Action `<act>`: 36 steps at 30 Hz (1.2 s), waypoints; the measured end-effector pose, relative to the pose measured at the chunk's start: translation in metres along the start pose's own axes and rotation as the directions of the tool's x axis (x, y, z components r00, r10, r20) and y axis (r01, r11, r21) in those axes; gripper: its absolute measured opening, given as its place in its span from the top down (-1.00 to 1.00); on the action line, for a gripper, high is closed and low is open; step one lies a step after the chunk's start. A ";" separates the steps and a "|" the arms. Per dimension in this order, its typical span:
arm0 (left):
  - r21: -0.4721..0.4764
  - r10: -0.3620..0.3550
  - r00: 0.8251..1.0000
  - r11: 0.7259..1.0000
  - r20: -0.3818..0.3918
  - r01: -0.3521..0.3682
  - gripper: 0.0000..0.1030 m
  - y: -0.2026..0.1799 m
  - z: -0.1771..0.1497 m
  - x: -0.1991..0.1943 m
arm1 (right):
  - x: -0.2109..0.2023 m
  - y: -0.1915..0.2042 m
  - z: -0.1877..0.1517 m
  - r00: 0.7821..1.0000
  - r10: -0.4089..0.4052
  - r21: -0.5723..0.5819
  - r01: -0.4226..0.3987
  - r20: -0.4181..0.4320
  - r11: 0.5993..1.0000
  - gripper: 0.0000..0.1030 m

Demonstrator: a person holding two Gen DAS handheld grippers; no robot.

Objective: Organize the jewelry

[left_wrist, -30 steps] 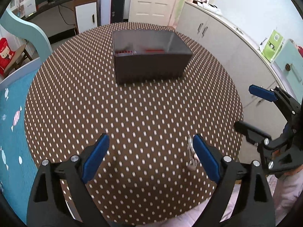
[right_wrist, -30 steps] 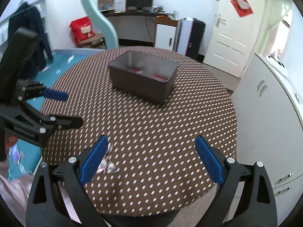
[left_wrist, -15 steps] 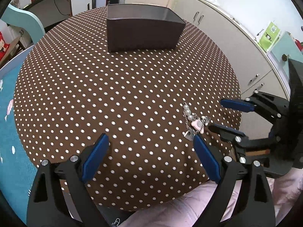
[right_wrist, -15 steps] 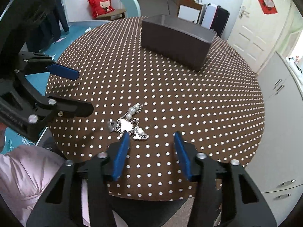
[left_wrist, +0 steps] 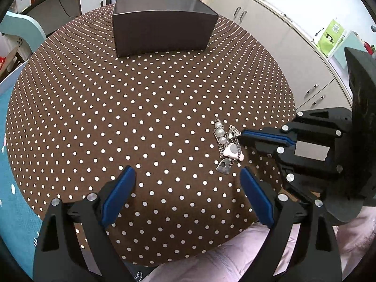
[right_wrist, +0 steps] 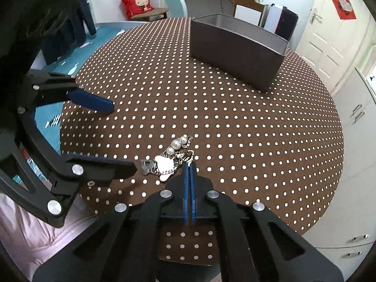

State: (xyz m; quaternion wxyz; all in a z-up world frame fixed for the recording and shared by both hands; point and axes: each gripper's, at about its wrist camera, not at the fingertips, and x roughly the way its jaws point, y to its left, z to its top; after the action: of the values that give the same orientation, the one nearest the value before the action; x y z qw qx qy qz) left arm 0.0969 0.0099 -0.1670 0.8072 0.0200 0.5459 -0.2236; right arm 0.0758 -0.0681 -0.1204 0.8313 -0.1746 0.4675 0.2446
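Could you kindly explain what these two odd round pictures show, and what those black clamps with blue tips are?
A person holds a two-finger gripper in each hand; a wide-angle camera on each looks along its fingers, giving one picture per hand. The left gripper is open above a dotted table. The right gripper is shut, its tips at the edge of a small jewelry pile of pearls, chain and charms; whether it pinches a piece I cannot tell. A dark box stands at the far side, likely for the jewelry.
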 end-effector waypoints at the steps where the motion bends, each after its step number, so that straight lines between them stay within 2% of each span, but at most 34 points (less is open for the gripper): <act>1: 0.000 -0.002 1.000 1.000 0.000 0.002 -0.76 0.000 0.001 0.000 | 0.000 -0.002 0.000 1.000 -0.001 0.014 0.001 -0.004 1.000 0.89; 2: -0.003 -0.005 1.000 1.000 0.001 0.005 -0.76 0.000 0.002 0.001 | 0.000 -0.007 0.001 1.000 0.015 0.042 -0.014 -0.007 0.999 0.66; 3: -0.007 -0.005 1.000 1.000 0.002 0.005 -0.76 0.001 0.003 0.001 | -0.002 -0.012 0.001 1.000 0.010 0.072 -0.010 0.001 0.997 0.15; 5: -0.013 -0.007 1.000 1.000 0.003 0.008 -0.76 0.008 0.003 -0.001 | -0.009 -0.019 0.003 1.000 0.002 0.115 -0.005 0.031 0.993 -0.25; 10: -0.030 -0.004 1.000 1.000 0.003 0.004 -0.76 0.016 0.007 -0.002 | -0.003 -0.017 0.007 1.000 0.022 0.115 -0.024 0.018 0.993 -0.18; 16: -0.047 -0.001 1.000 0.999 0.005 0.002 -0.76 0.033 0.007 -0.008 | 0.003 -0.007 0.013 0.997 0.081 0.099 -0.082 0.017 0.992 0.29; 18: -0.049 -0.001 1.000 0.999 0.005 0.001 -0.76 0.037 0.003 -0.010 | 0.002 -0.005 0.014 0.993 0.121 0.100 -0.122 0.018 0.988 0.63; 22: -0.050 -0.002 1.000 0.999 0.009 0.002 -0.76 0.045 0.001 -0.015 | 0.001 -0.007 0.013 0.988 0.153 0.119 -0.155 0.019 0.981 0.68; 24: -0.049 -0.002 1.000 0.999 0.009 0.002 -0.76 0.046 0.000 -0.016 | 0.001 -0.015 0.010 0.985 0.173 0.153 -0.174 0.024 0.973 0.81; 27: -0.047 -0.006 1.000 0.999 0.008 0.006 -0.76 0.042 0.004 -0.014 | -0.002 -0.023 0.009 0.981 0.190 0.180 -0.192 0.030 0.965 0.88; 36: -0.040 -0.004 1.000 0.999 0.018 0.005 -0.76 0.036 0.013 -0.015 | -0.023 -0.035 0.021 0.987 0.143 0.163 -0.153 0.067 0.975 0.88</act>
State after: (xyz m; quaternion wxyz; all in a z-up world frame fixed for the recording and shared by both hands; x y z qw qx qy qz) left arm 0.1175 0.0432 -0.1560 0.8117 0.0004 0.5432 -0.2145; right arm 0.1003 -0.0919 -0.0882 0.8352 -0.0616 0.4750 0.2703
